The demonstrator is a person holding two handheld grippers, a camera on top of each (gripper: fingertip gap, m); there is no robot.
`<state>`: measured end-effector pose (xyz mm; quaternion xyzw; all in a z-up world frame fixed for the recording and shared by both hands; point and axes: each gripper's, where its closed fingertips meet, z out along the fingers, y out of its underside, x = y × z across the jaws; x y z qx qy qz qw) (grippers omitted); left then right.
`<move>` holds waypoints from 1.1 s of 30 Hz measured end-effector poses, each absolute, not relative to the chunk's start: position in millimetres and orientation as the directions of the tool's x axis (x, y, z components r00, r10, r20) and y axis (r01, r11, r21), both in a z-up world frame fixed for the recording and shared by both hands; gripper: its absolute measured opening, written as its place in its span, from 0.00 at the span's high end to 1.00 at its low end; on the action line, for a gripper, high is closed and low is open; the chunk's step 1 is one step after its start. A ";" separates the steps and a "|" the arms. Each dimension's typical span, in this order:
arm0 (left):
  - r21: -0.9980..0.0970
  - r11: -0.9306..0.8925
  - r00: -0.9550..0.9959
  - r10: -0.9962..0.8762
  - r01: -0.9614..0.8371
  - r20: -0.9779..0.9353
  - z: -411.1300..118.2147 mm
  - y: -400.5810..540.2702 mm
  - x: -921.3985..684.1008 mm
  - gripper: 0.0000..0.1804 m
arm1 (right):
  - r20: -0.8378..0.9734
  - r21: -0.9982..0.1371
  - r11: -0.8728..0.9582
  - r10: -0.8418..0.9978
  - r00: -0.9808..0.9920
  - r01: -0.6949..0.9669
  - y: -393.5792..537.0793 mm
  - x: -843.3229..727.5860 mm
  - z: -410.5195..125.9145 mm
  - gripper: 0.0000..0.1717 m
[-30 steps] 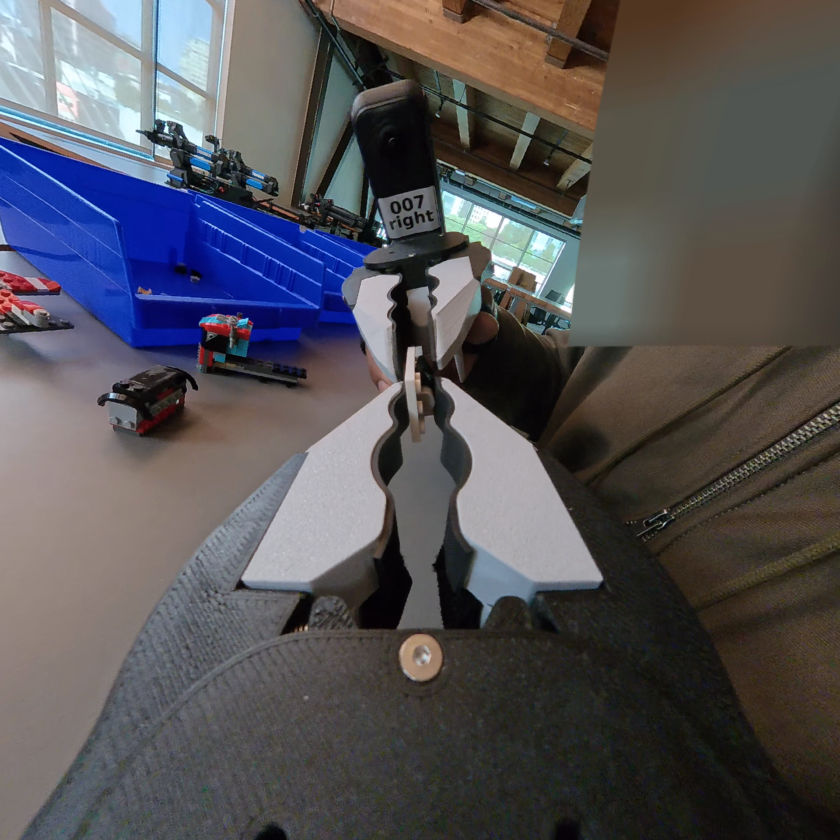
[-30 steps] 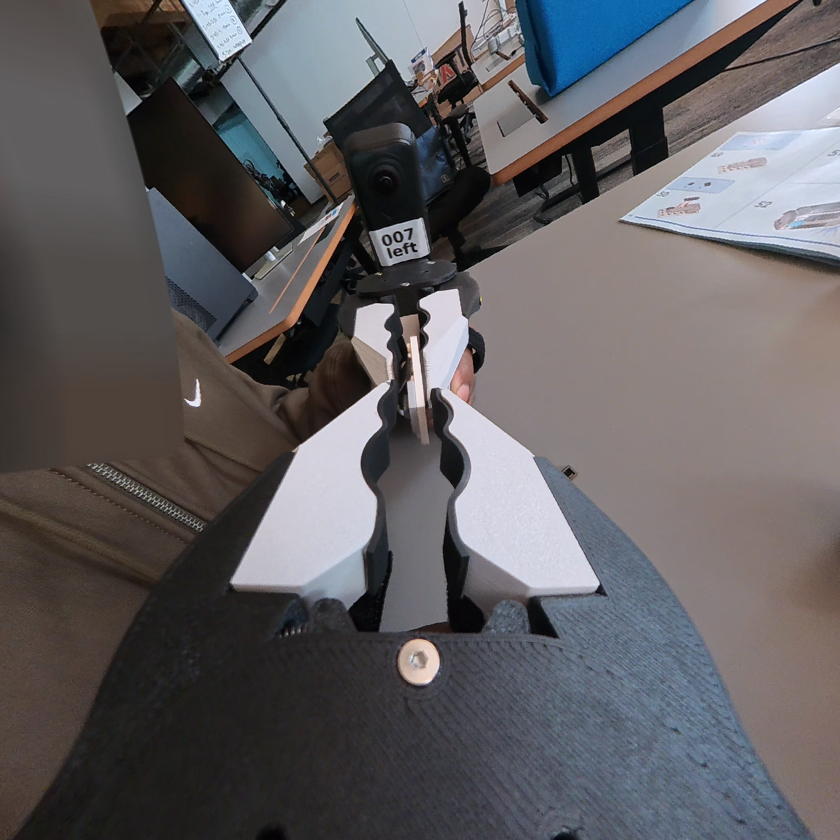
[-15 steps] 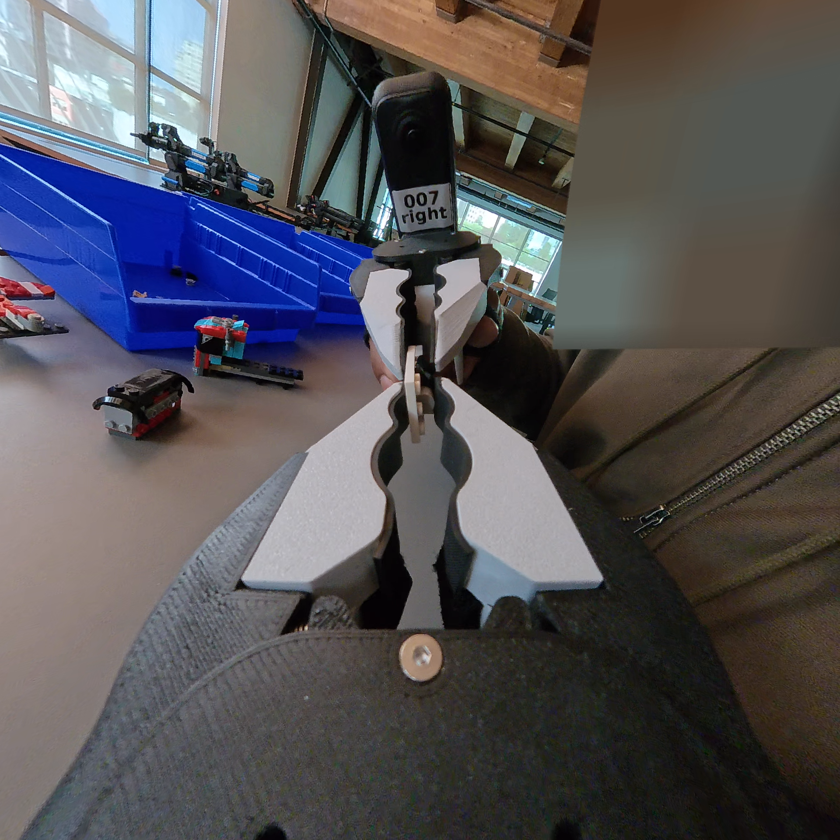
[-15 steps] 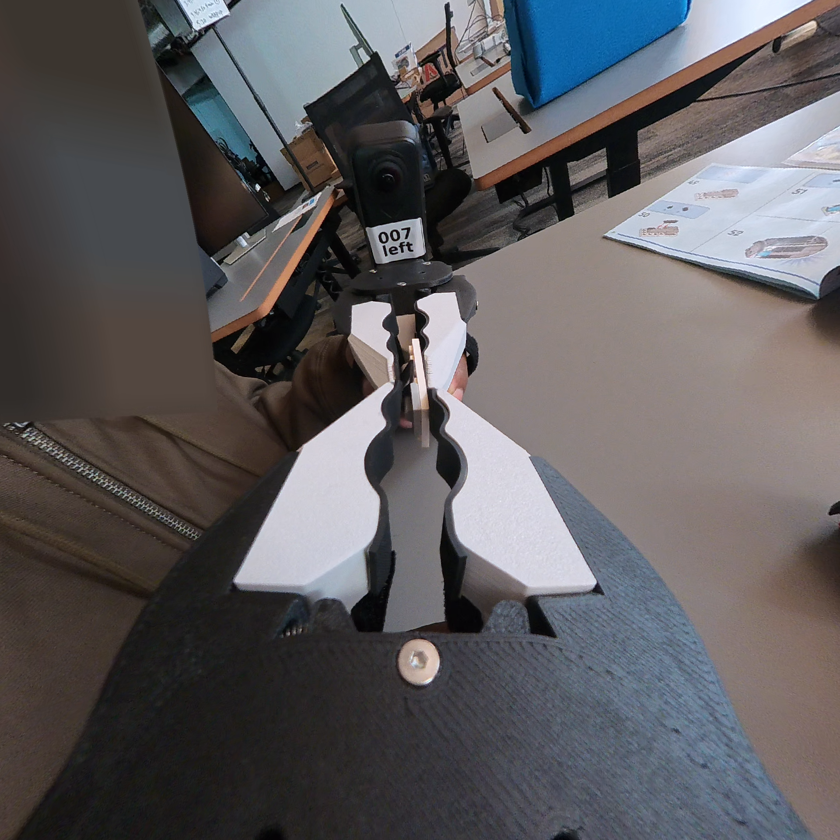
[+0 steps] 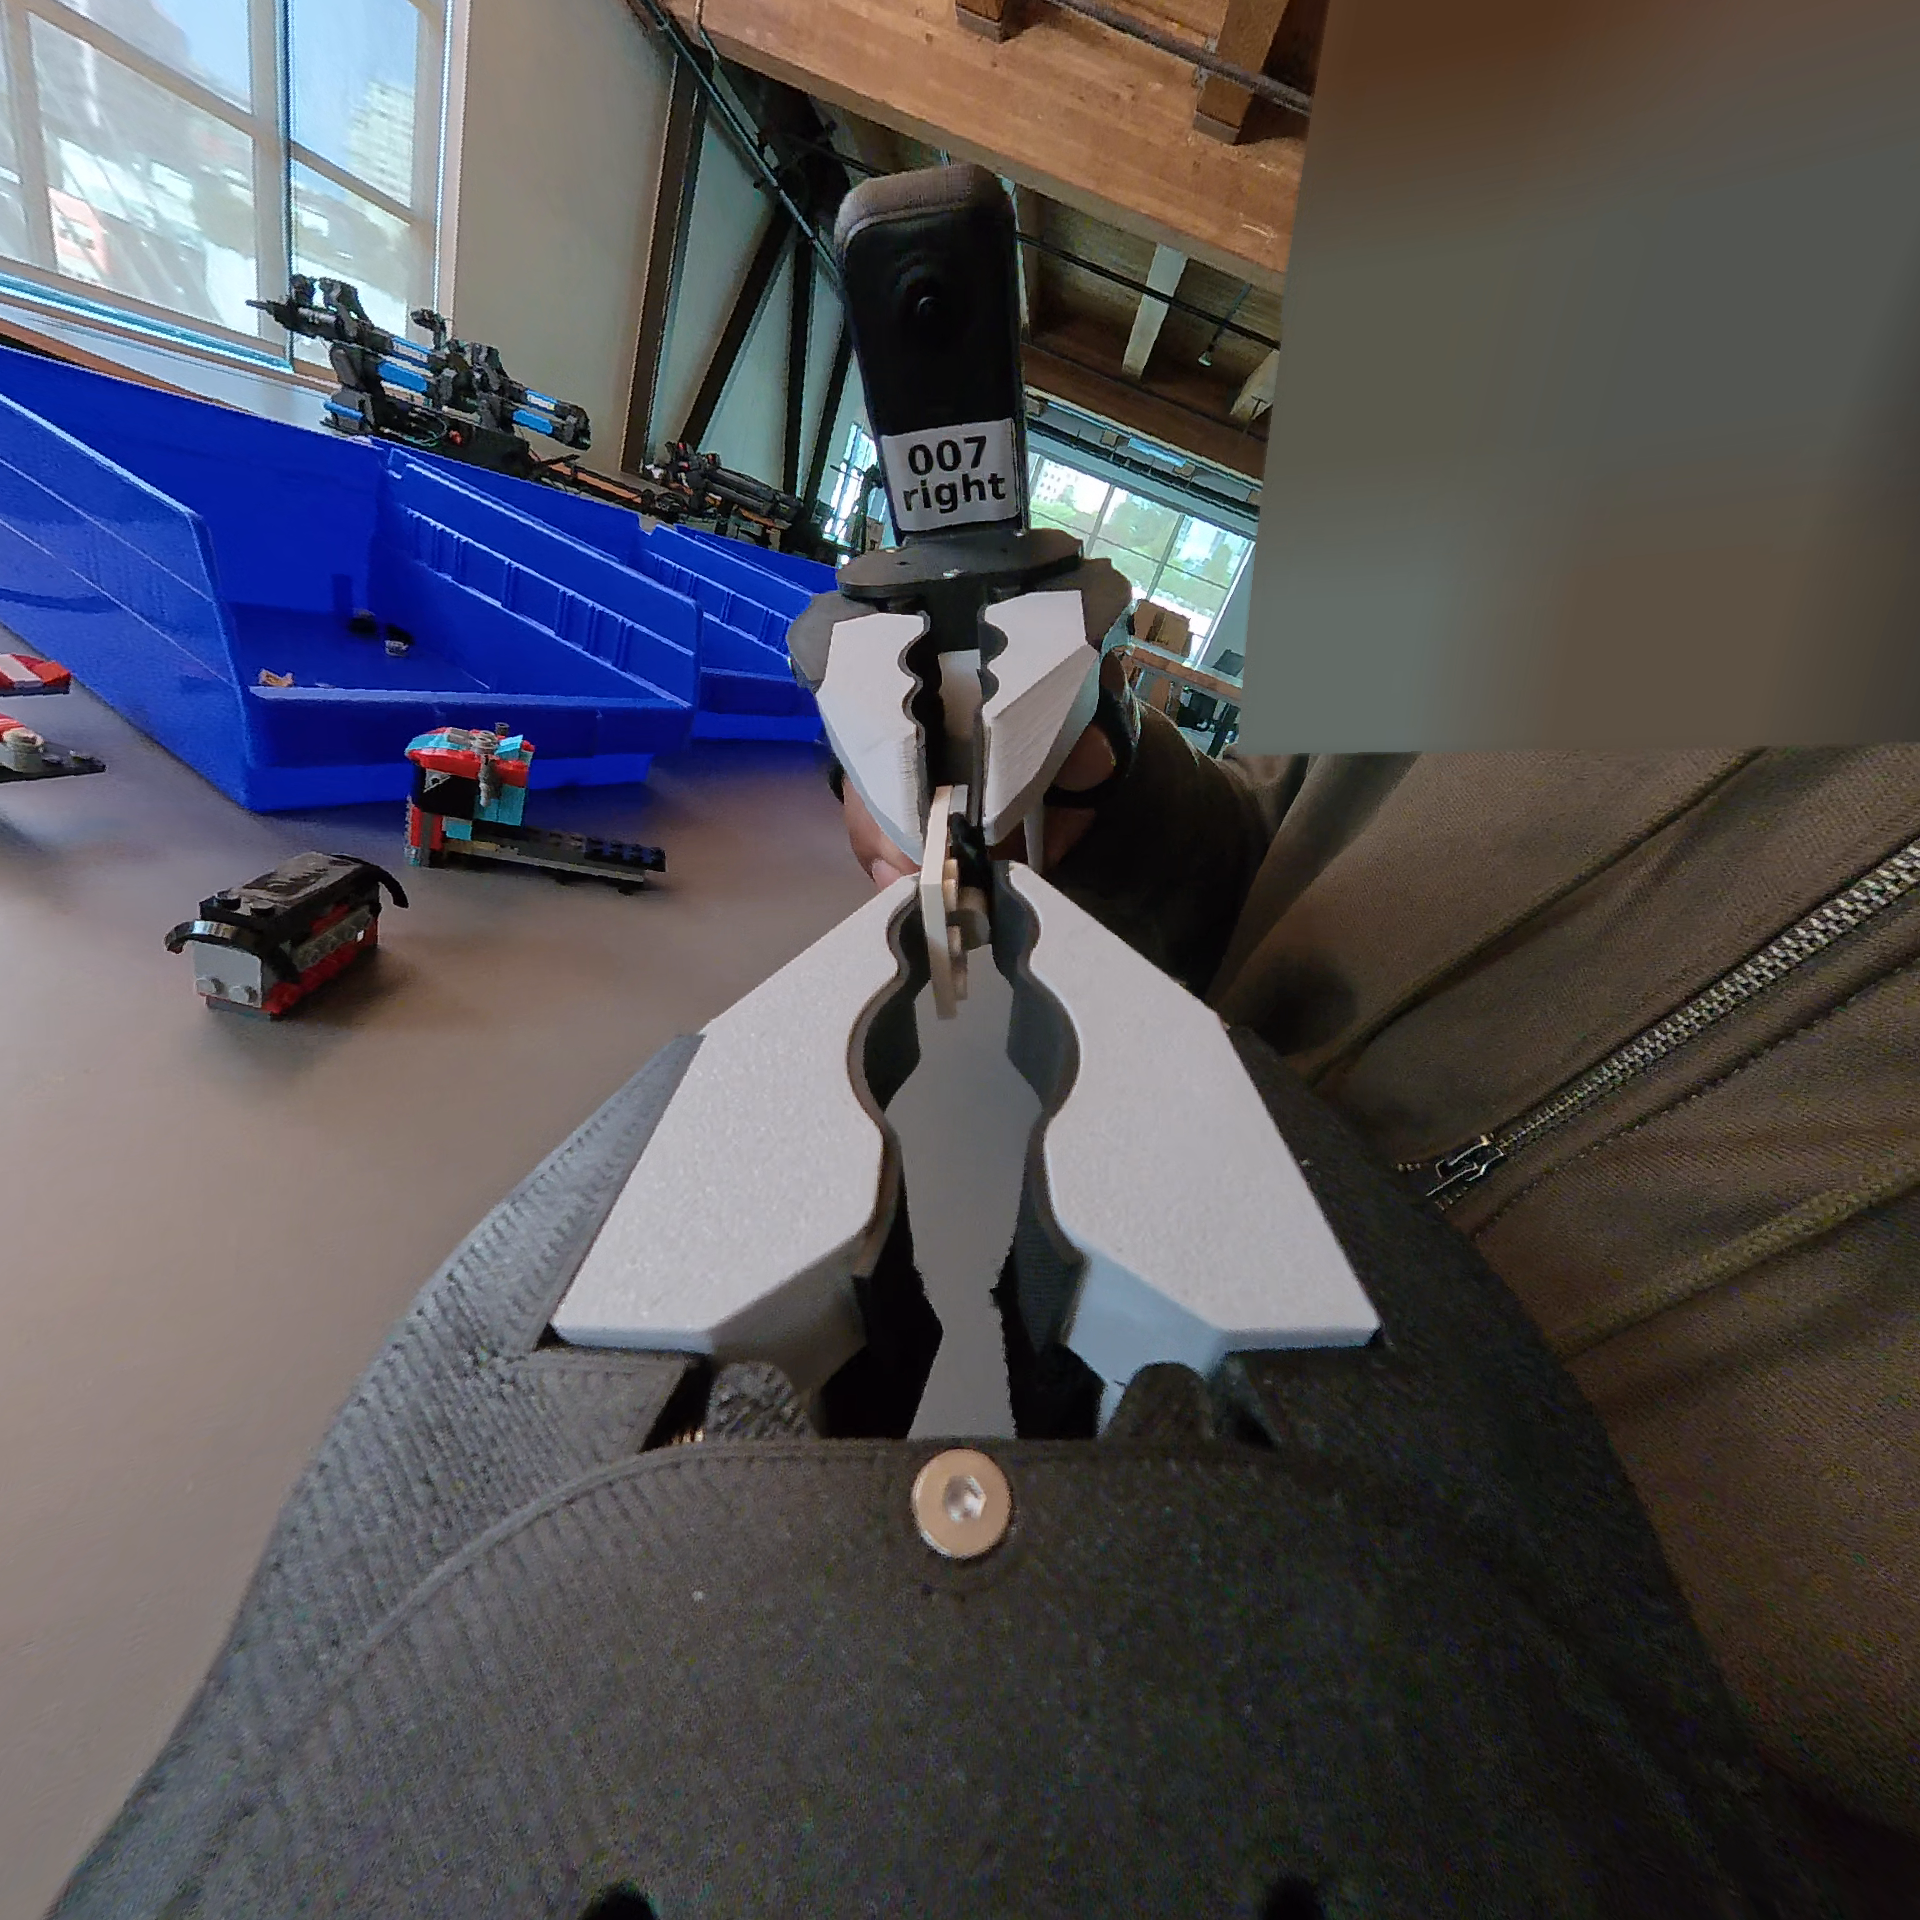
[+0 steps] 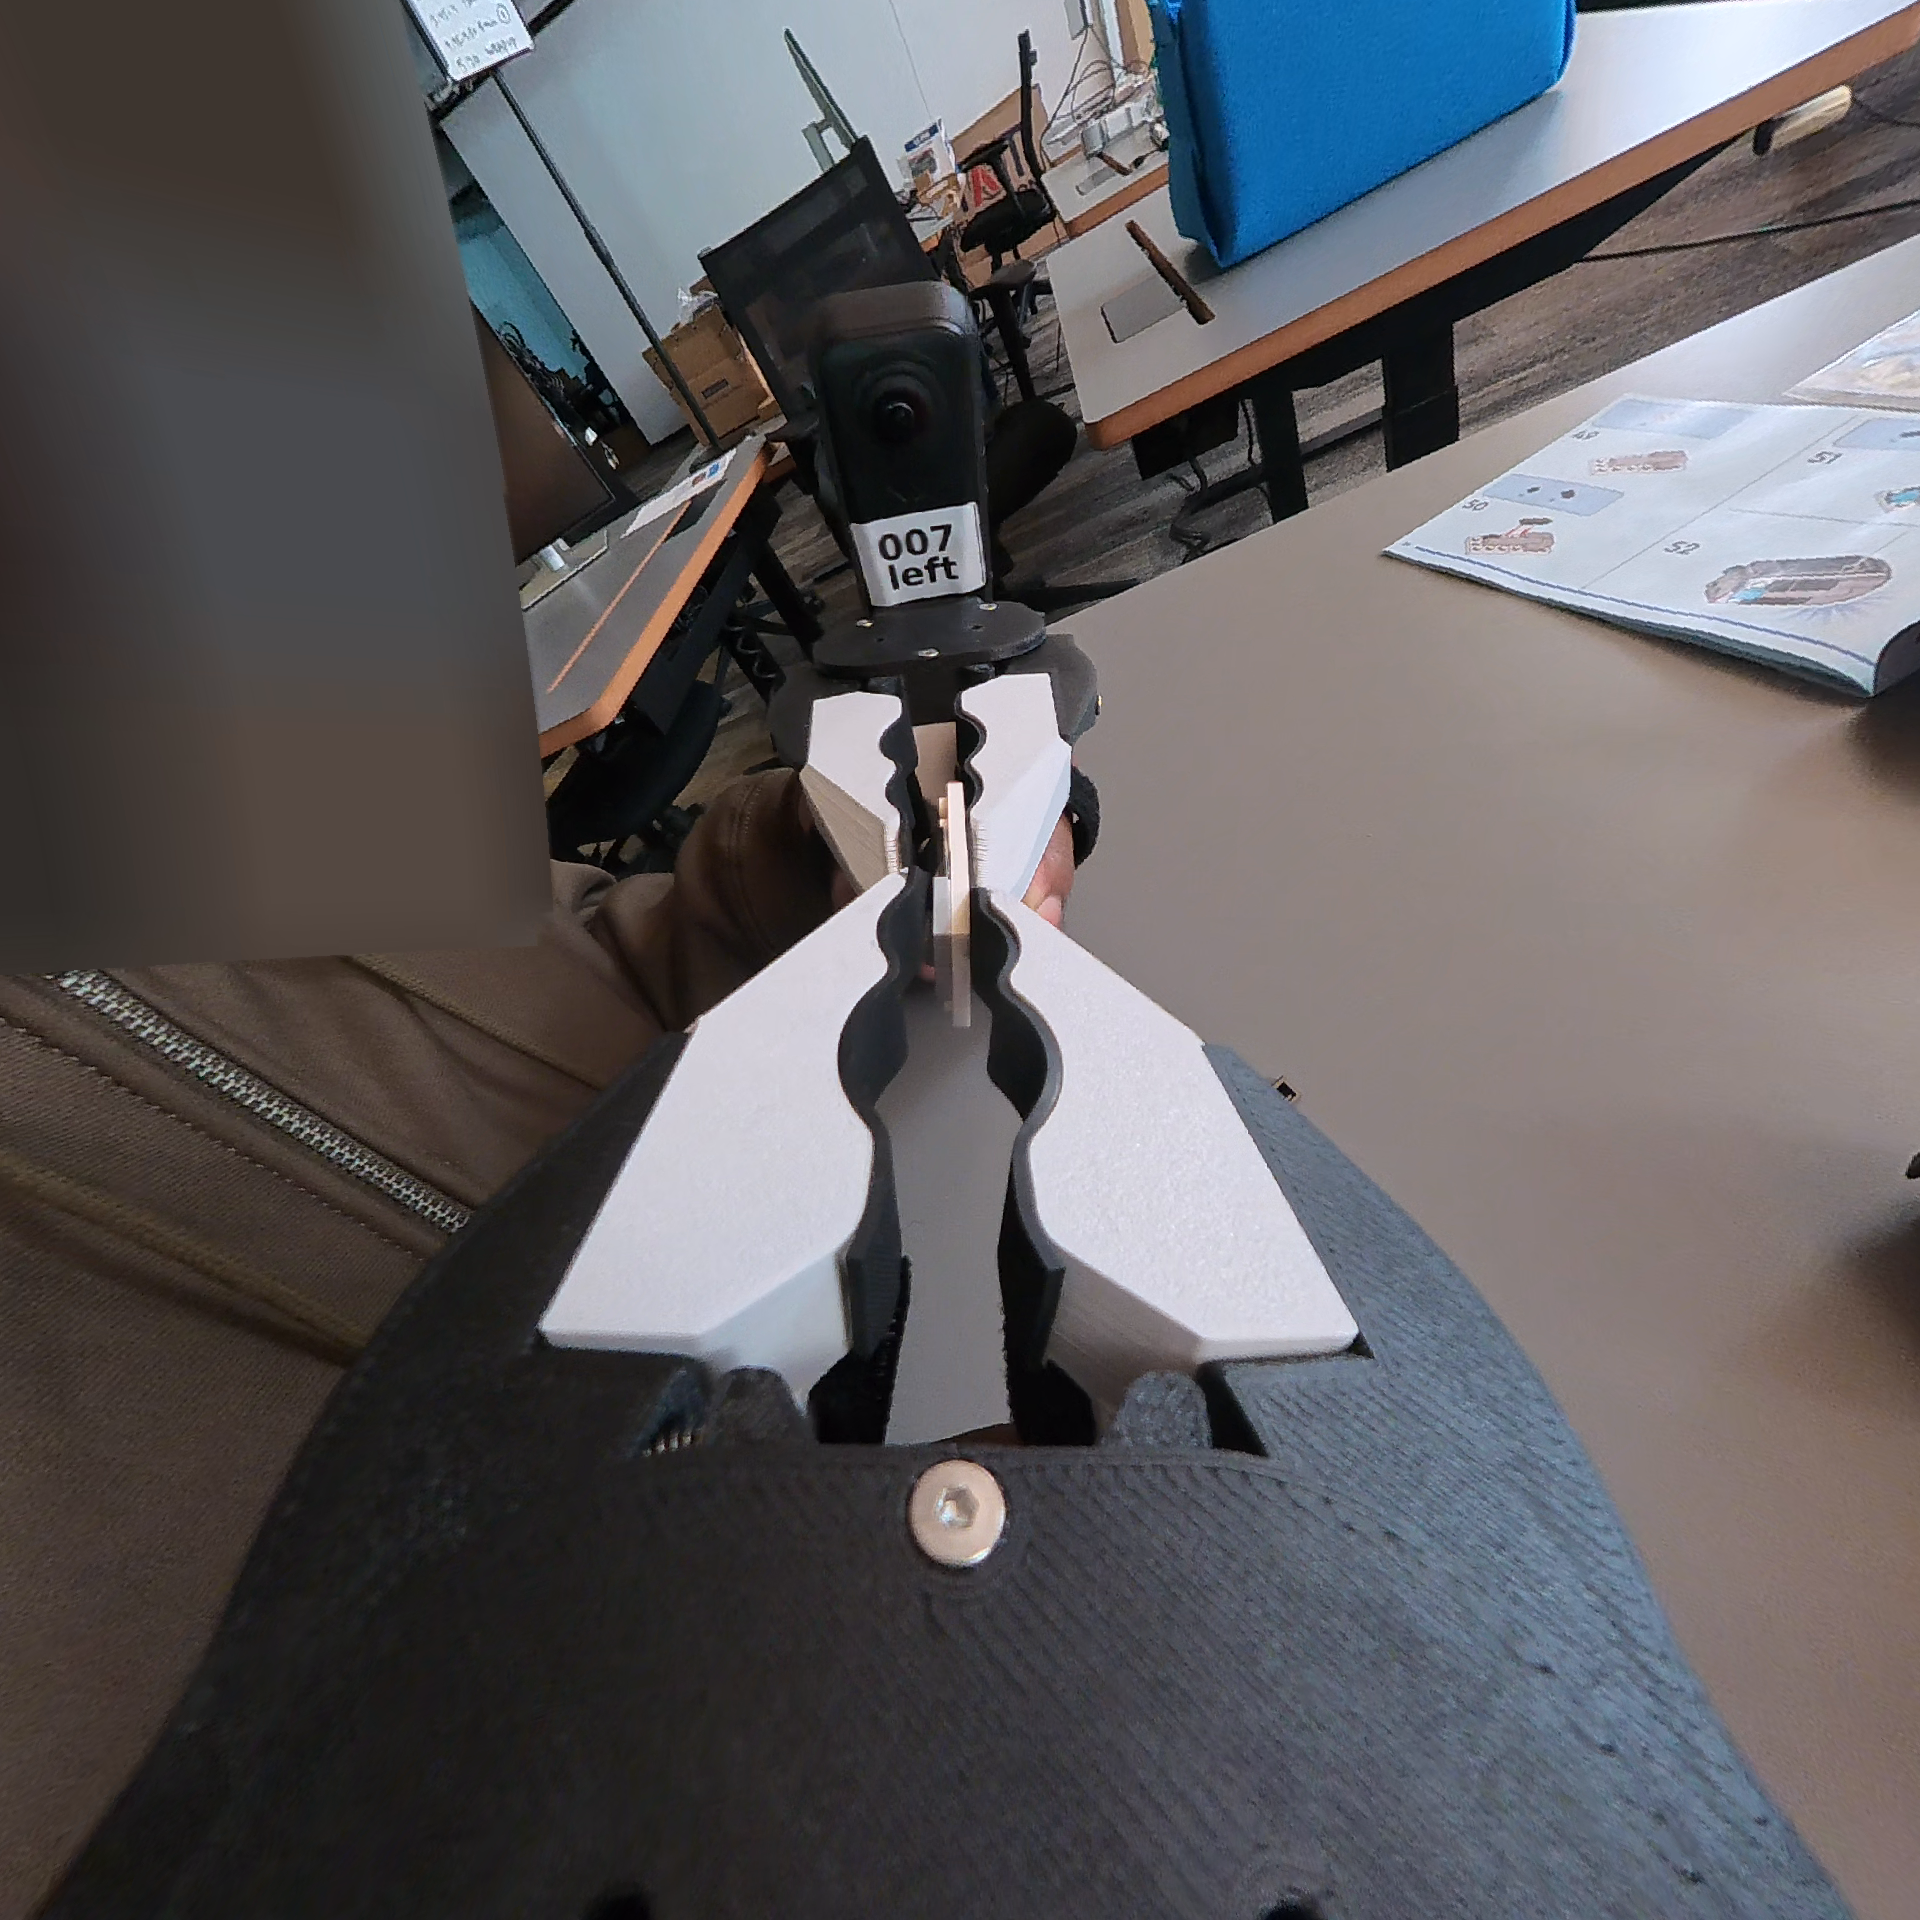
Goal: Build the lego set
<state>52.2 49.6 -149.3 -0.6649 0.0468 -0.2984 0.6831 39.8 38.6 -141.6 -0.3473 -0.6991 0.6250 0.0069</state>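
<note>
Above the counter, close to the person's chest: the two grippers meet tip to tip, clear of the grey-brown counter (image 5: 312, 1195).
Piece: a thin tan plastic building plate with round studs on one face (image 5: 948, 935), seen edge-on. It bridges both sets of fingertips; from the right wrist view it reads as two overlapping tan layers (image 6: 956, 966), and I cannot tell whether they are one part or two.
Left gripper (image 5: 961, 894): closed on the tan plate. Its dark wavy pads sit against the flat face on one side and the studs on the other.
Right gripper (image 6: 951, 925): likewise closed on the plate from the opposite end. A small black bit sits at its tips, too small to identify.
Handling, as a judgement: each grip takes only a narrow strip of a thin piece, so it would twist easily. Keeping the two grippers in line and the plate's faces flat to the pads looks like the safe way to hold it.
Left of the grippers: blue plastic bins (image 5: 312, 623), a black-and-red brick model (image 5: 281, 935) and a red-and-teal brick model on a dark base (image 5: 478, 790), all well apart from the fingertips.
Right side: an open printed booklet (image 6: 1714, 561) lies on the counter.
Behind: an olive zipped jacket (image 5: 1662, 1039).
</note>
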 end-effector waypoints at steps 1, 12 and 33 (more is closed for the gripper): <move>-0.935 -0.062 0.815 -0.472 0.349 0.336 -149.0 49.4 52.5 0.94 | -0.415 -0.883 -0.018 0.498 -0.762 0.469 38.8 39.8 -141.8 0.95; -0.925 -0.026 0.815 -0.464 0.379 0.347 -143.2 46.6 47.0 0.89 | -0.144 -0.949 0.160 0.544 -0.827 0.271 42.3 44.7 -138.1 0.95; -0.928 0.016 0.811 -0.493 0.371 0.316 -135.3 43.3 51.0 0.95 | -0.014 -0.952 0.257 0.508 -0.861 0.167 36.0 47.9 -136.7 0.95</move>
